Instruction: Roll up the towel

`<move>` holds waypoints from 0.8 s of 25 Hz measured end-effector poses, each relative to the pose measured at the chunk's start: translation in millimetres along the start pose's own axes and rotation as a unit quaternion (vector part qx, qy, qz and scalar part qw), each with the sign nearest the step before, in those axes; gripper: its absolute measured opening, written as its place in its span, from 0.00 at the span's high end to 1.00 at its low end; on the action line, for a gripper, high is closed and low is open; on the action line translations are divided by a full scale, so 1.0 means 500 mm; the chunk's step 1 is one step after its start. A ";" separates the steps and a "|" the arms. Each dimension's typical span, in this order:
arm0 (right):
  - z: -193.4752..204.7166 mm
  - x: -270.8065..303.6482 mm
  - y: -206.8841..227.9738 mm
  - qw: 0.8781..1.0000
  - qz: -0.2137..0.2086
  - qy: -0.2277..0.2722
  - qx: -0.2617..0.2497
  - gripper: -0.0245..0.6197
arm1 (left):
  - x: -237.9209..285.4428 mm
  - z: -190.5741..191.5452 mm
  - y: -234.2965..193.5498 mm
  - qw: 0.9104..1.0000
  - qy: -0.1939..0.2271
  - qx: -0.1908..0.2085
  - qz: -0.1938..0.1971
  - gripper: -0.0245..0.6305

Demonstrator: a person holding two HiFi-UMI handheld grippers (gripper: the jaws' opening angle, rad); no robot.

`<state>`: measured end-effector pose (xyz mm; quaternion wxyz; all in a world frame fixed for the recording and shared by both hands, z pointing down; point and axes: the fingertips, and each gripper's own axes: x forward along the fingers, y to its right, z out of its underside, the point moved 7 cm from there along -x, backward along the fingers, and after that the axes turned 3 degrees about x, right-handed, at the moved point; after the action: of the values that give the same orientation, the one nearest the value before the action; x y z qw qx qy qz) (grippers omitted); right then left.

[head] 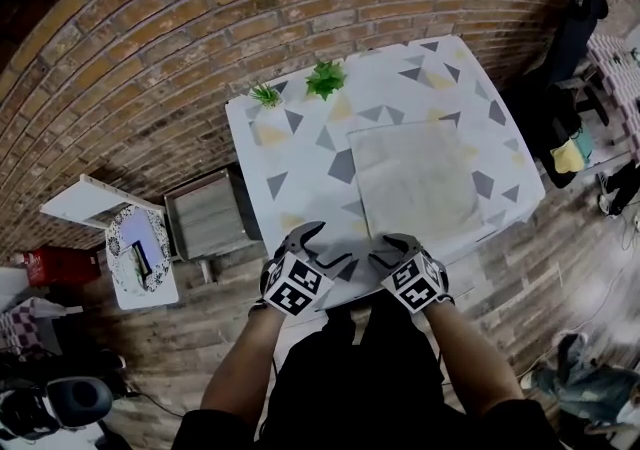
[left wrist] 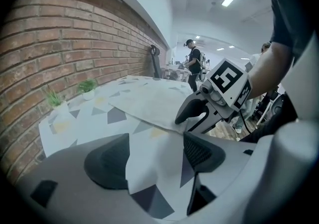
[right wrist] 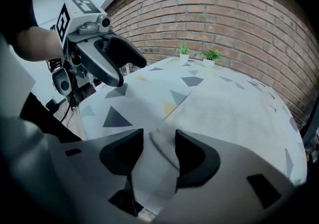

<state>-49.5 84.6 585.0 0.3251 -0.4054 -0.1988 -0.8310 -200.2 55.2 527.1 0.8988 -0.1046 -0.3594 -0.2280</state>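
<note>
towel (right wrist: 234,116) corner btwn r hand-held gripper (right wrist: 158,139)

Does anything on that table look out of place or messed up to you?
Only one small thing: the near corner of the grey towel is curled up off the table, standing between the open jaws of the right gripper. The rest lies flat, and both little plants stand upright; nothing spilled.

Grey, black-padded left tongs (head: 332,244) and right tongs (head: 388,250), square-marker cubes (head: 295,285) — black clothing (head: 340,383).
</note>
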 end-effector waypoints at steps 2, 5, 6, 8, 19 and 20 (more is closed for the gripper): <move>0.003 -0.001 -0.002 1.000 -0.004 0.002 0.000 0.65 | 0.002 -0.004 0.005 1.000 0.001 0.004 0.004 0.44; 0.005 -0.002 -0.008 1.000 -0.010 -0.003 -0.015 0.71 | 0.007 -0.011 0.015 1.000 -0.001 0.016 0.013 0.44; 0.006 -0.003 -0.010 1.000 -0.009 -0.007 -0.022 0.75 | 0.009 -0.013 0.019 1.000 -0.001 0.021 0.017 0.44; 0.014 -0.010 -0.009 0.999 -0.003 -0.019 -0.036 0.86 | 0.013 -0.021 0.032 0.999 -0.002 0.034 0.028 0.44; 0.078 -0.126 0.044 0.998 -0.032 -0.023 -0.051 0.85 | 0.109 -0.114 0.159 0.977 -0.037 0.196 0.073 0.44; 0.085 -0.131 0.049 0.998 -0.038 -0.018 -0.049 0.85 | 0.121 -0.124 0.170 0.972 -0.039 0.218 0.074 0.44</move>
<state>20.8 117.3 559.0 0.2698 -0.4277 -0.1786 -0.8440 -83.1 87.3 522.4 0.8996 0.0583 -0.4267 -0.0726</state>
